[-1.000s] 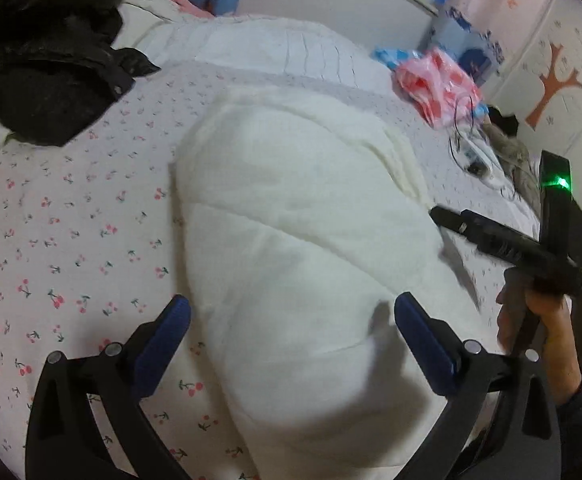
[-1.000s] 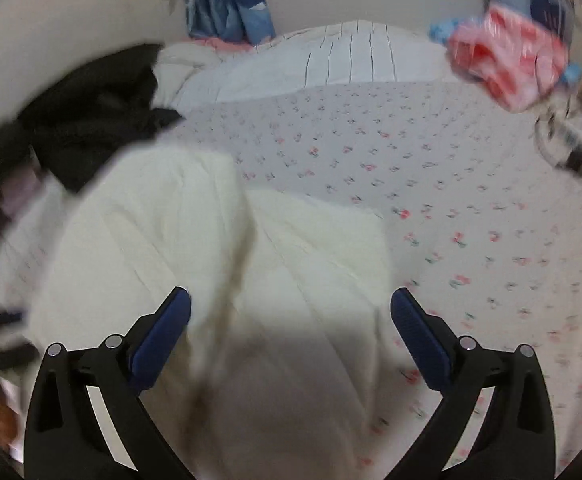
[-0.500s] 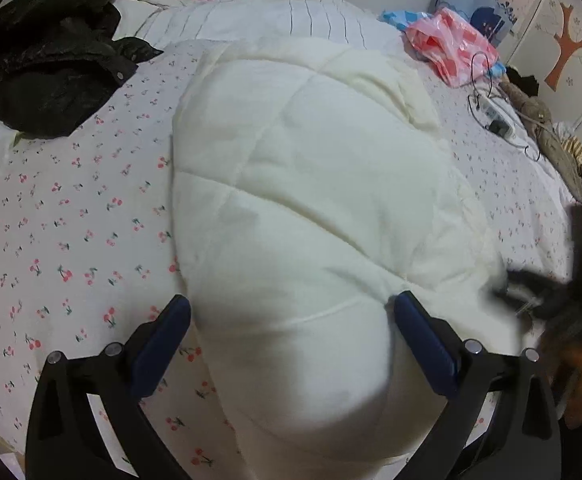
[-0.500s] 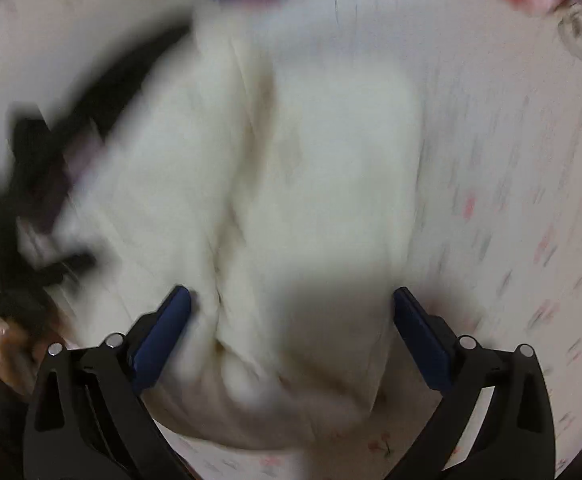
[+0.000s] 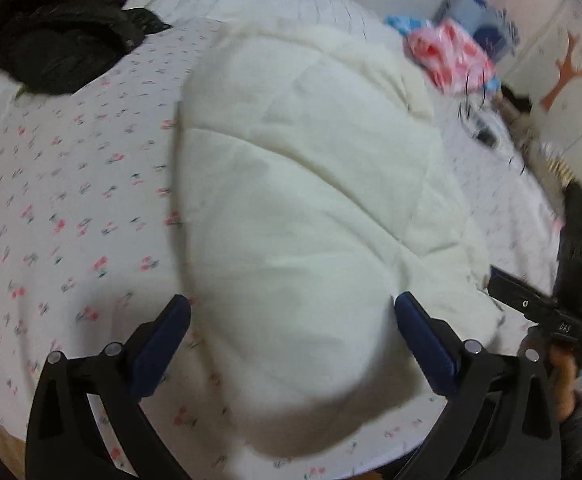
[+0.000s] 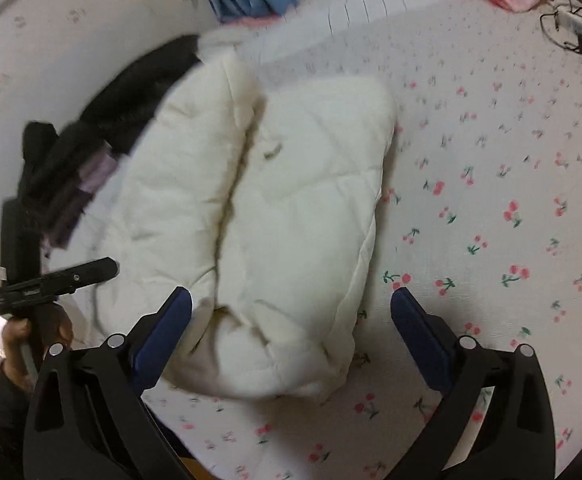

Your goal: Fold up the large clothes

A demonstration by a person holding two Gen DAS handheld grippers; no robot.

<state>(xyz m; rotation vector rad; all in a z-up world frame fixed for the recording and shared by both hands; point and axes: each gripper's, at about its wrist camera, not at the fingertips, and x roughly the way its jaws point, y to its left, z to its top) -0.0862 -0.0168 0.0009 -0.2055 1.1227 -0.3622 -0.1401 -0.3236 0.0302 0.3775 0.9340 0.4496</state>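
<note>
Between and just ahead of the left gripper point(image 5: 291, 332), jaws spread wide and clamped on nothing: a cream quilted coat point(image 5: 307, 200), padded and already doubled lengthwise, laid on a cherry-print bedsheet point(image 5: 63, 200). Seen likewise from the right gripper point(image 6: 291, 320), fingers equally far apart and empty, the coat's near rounded end lying between them, nearer the left finger, a deep crease running away from the camera down the middle. Off to that gripper's left, the other tool in a hand point(image 6: 31, 332), apart from the fabric. Beyond the coat and to the left gripper's far left, a black garment point(image 5: 59, 40) heaped at the bed's edge; farther ahead and to its right, a pink-and-red plastic bag point(image 5: 451, 60) near a tangle of cables. Judged about midway: long fold made, cross fold not yet done. Risks from here: thick, springy filling likely to push the halves open once lifted by one layer only; a pinch too shallow, taking the top skin alone, likely to slip off slick shell fabric; uneven lifting by the two tools apt to skew the crease and drag the bundle toward the near bed edge, just below both grippers. Some blur in the left view, so finer seams not readable.
</note>
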